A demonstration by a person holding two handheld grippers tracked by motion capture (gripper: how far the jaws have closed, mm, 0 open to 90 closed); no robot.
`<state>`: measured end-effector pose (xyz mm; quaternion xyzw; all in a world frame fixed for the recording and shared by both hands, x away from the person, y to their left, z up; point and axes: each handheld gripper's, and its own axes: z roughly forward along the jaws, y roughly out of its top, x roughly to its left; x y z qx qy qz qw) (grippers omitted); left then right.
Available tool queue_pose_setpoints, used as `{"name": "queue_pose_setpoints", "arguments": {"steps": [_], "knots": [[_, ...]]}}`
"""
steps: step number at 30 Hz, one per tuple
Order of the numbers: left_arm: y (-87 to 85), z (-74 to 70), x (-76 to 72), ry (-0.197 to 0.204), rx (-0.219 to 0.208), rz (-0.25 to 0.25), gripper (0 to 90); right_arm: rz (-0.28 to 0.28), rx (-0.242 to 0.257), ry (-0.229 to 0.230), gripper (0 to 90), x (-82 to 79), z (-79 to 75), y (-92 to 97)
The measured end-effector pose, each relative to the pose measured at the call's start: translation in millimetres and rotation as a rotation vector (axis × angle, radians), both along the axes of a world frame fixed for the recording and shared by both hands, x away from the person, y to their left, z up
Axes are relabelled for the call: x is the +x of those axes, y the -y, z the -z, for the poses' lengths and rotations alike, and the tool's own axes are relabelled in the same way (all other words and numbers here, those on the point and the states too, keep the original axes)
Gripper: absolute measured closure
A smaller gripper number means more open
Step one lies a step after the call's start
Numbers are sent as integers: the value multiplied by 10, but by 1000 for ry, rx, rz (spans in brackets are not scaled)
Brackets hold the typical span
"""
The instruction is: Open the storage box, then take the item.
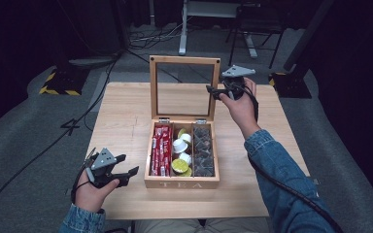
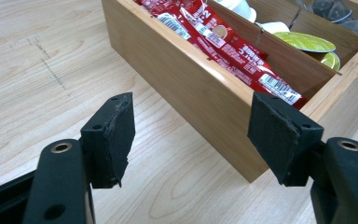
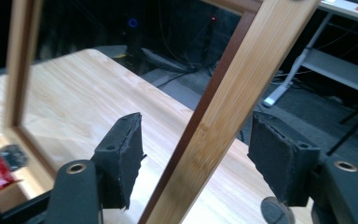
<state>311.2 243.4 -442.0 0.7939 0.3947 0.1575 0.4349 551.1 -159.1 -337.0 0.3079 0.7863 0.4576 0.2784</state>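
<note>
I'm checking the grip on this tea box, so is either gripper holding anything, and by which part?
Nothing is held. The right gripper straddles the side rail of the open lid, pads clear of it. The left gripper is open beside the box.

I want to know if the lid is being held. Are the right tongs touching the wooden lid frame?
Apart. In the right gripper view, the wooden lid frame stands between the right tongs, with gaps showing beside both black pads.

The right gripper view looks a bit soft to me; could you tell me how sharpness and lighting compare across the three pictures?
Right gripper view: the lid frame between the open tongs is slightly blurred, background dark. Left gripper view: tea box and table evenly lit, sharp. High view: table bright, surroundings dim.
</note>
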Motion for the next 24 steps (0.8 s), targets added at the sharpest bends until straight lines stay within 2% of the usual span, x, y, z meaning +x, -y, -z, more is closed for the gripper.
{"name": "queue_pose_setpoints", "arguments": {"steps": [4, 8, 14, 17, 18, 19, 20, 22, 24], "knots": [[-17, -8, 6, -2, 1, -3, 319, -12, 21, -18, 356, -79, -69, 55], [-12, -22, 29, -4, 6, 14, 312, -52, 54, -42, 369, -252, -198, 164], [-1, -33, 46, -9, 7, 28, 310, -151, 89, -70, 377, -527, -301, 275], [18, -29, 49, -16, 7, 28, 310, -195, 103, -82, 376, -657, -293, 299], [18, -29, 49, -16, 7, 28, 310, -195, 103, -82, 376, -657, -293, 299], [16, -30, 47, -15, 11, 30, 310, -225, 109, -92, 373, -749, -260, 303], [16, -30, 47, -15, 11, 30, 310, -225, 109, -92, 373, -749, -260, 303], [4, -18, 39, -19, 6, 24, 309, -258, 108, -105, 373, -855, -182, 294], [-10, -15, 42, -15, 17, 28, 309, -269, 106, -112, 373, -887, -148, 288]]}}
